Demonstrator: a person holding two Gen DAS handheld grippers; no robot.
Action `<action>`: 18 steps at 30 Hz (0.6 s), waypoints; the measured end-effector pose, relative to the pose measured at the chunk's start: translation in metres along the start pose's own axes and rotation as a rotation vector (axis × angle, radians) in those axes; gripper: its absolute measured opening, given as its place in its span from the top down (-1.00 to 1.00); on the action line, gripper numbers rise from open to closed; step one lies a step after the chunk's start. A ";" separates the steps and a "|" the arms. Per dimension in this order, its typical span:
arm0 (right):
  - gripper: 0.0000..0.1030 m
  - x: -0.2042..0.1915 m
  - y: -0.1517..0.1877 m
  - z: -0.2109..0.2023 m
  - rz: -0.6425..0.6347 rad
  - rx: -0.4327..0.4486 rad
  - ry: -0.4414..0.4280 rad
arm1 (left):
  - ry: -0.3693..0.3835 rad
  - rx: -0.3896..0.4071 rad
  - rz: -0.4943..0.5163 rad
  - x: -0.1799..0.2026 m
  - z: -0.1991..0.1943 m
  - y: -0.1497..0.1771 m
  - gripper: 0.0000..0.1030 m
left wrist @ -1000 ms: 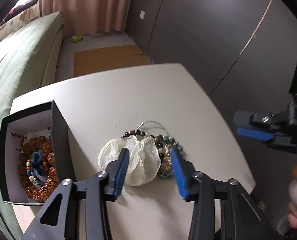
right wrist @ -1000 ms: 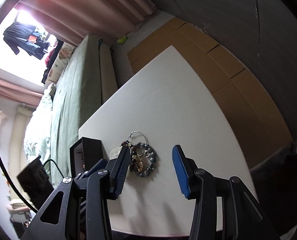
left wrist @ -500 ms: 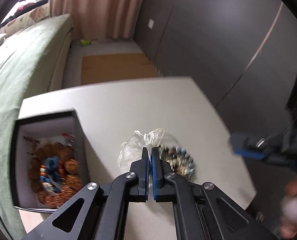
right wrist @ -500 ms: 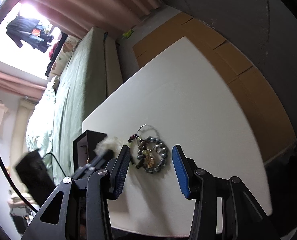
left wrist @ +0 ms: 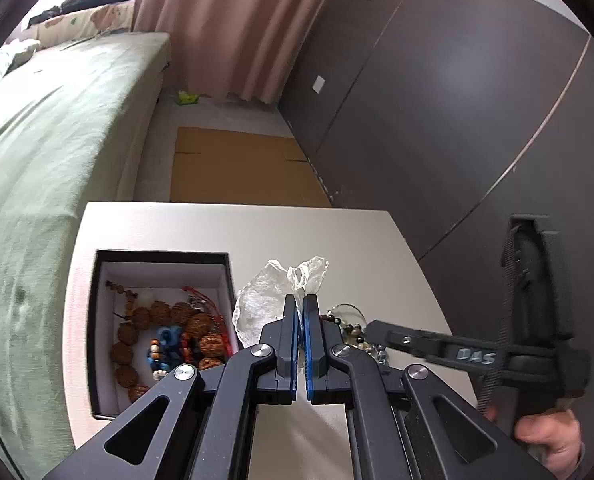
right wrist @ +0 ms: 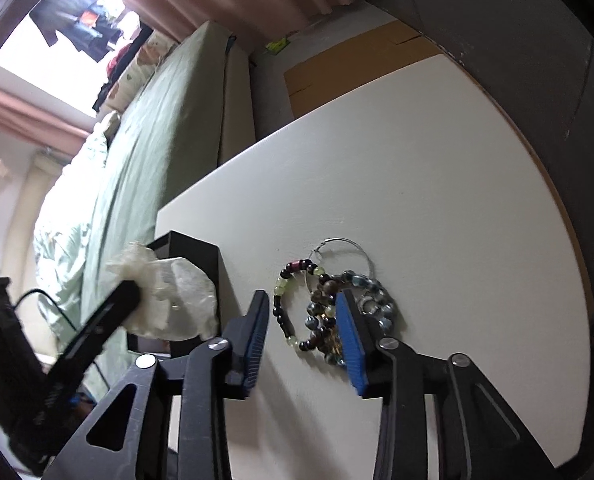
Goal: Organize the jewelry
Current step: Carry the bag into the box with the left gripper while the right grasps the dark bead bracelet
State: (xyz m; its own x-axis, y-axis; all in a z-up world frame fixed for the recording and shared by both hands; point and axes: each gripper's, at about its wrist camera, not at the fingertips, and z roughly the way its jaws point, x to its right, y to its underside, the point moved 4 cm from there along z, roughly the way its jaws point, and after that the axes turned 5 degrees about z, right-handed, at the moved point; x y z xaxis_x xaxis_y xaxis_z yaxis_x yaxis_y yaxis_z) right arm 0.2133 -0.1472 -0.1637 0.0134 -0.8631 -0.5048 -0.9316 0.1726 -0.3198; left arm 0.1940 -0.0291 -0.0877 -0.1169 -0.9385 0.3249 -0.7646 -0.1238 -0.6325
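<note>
Left gripper [left wrist: 300,312] is clenched on a thin clear plastic bag [left wrist: 273,296], which is held off the table [right wrist: 437,168], just beside the black box [left wrist: 97,320] at the table's left edge. Beaded strands are seen inside the box; whether the bag holds anything cannot be told.

Right gripper [right wrist: 303,320] is not clamped on anything: its jaws have just been narrowing, and part of the bracelet pile [right wrist: 329,312] is seen between them, with no pad contact visible. The pile lies near the table's near edge, straight ahead of and below the right tongs, spread crosswise to the jaws, with a thin wire hoop [right wrist: 343,256] on its far side. The right hand is judged the nearer one.

The right blue pad covers part of the pile, so strand count and tangling are unclear. In the left view the pile is mostly hidden behind gripper bodies.
</note>
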 end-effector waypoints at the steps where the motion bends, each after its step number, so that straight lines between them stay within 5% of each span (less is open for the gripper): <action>1: 0.40 -0.001 -0.001 0.004 -0.007 -0.002 0.012 | 0.001 0.004 -0.007 -0.003 -0.002 0.000 0.97; 10: 0.61 -0.002 -0.003 0.031 -0.073 -0.017 0.200 | -0.022 0.110 -0.090 -0.042 -0.049 -0.010 0.97; 12: 0.77 -0.001 -0.004 0.032 -0.069 -0.019 0.204 | -0.037 0.130 -0.114 -0.052 -0.056 -0.012 0.97; 18: 0.77 -0.009 -0.007 0.008 -0.069 0.034 0.144 | -0.086 0.143 -0.162 -0.074 -0.065 -0.014 0.97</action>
State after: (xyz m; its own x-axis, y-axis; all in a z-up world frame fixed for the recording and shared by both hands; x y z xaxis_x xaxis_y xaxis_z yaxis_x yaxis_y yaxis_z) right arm 0.2224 -0.1367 -0.1634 0.0226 -0.9323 -0.3609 -0.9173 0.1241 -0.3783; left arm 0.1719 0.0627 -0.0571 0.0593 -0.9258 0.3733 -0.6707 -0.3139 -0.6721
